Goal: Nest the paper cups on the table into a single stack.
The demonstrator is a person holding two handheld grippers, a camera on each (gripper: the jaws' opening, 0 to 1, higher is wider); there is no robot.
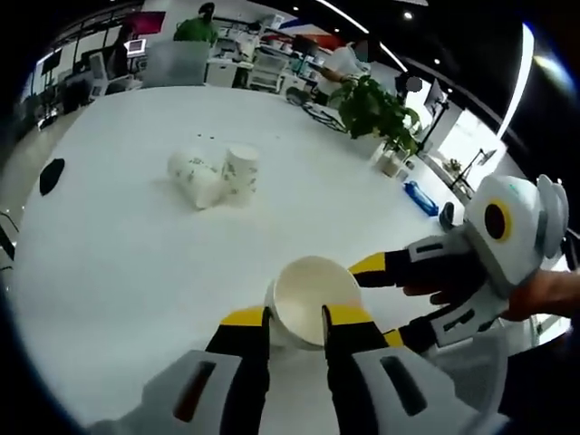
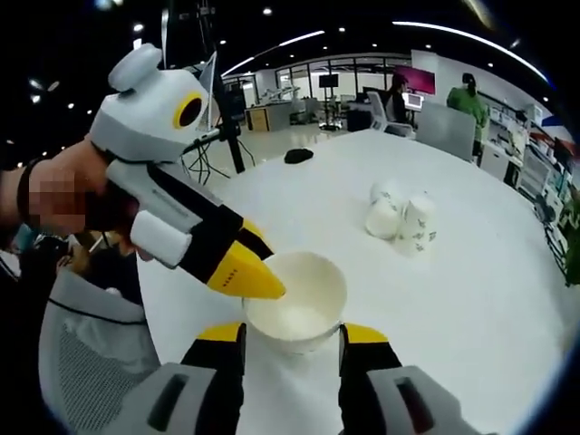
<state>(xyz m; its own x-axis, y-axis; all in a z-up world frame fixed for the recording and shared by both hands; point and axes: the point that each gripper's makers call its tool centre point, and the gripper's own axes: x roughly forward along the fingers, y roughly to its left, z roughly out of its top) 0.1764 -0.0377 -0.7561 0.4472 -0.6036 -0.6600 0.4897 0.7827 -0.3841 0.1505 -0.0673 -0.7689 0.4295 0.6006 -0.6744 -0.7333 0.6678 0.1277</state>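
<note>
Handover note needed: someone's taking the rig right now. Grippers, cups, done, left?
Left hand-held gripper: jaws pinching the near paper cup's rim, one inside, one outside.
Right hand-held gripper: jaws astride the same upright cup, contact unclear.
Two patterned paper cups sit together mid-table; one on its side, one standing rim-down.
Done: near cup gripped. No stack built yet.
Left: nest all three cups into one stack.
</note>
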